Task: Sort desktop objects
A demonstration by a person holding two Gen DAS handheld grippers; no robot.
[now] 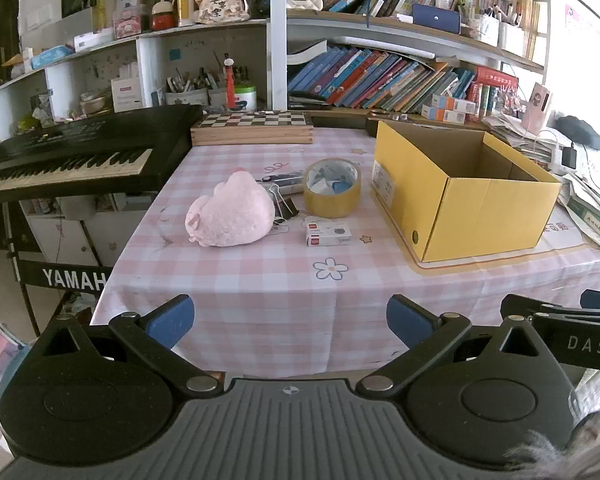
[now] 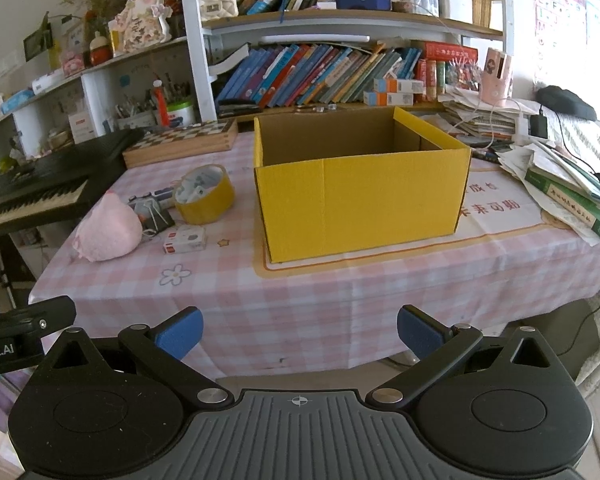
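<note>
Both the left gripper (image 1: 290, 320) and right gripper (image 2: 300, 332) hover spread and empty before the table, since the pink plush toy (image 1: 230, 216), tape roll (image 1: 332, 188) and small white box (image 1: 328, 236) lie beside the open yellow cardboard box (image 1: 480, 216), apparently awaiting sorting into it.

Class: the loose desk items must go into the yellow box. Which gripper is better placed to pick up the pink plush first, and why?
Probably the left gripper: the pink plush lies almost ahead of its open jaws, while the right gripper faces the yellow box.
</note>
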